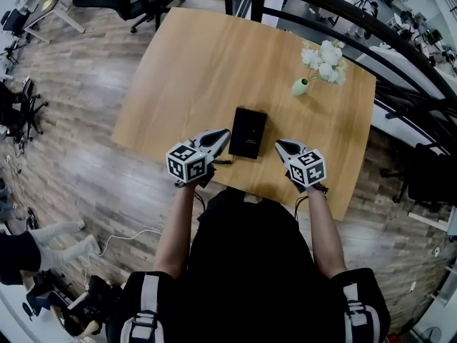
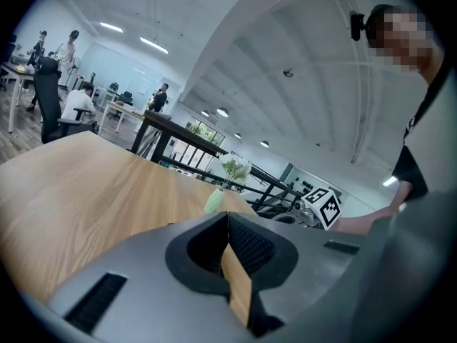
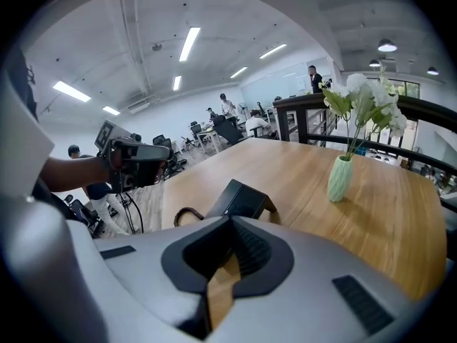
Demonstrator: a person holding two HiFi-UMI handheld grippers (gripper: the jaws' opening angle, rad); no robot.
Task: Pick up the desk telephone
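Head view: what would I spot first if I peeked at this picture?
The black desk telephone stands out first, lying near the front edge of the wooden table. The left gripper and right gripper point at it from either side, jaws shut and empty, each carrying a black-and-white marker cube. Farther back on the right stands a pale green vase of white flowers.

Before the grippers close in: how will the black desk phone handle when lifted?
The desk telephone looks like a rigid, wedge-shaped black box, so it is probably stiff and unlikely to roll. Its smooth sloped casing may slip in a grip. The coiled cord at its near edge looks floppy and would likely trail or tug.
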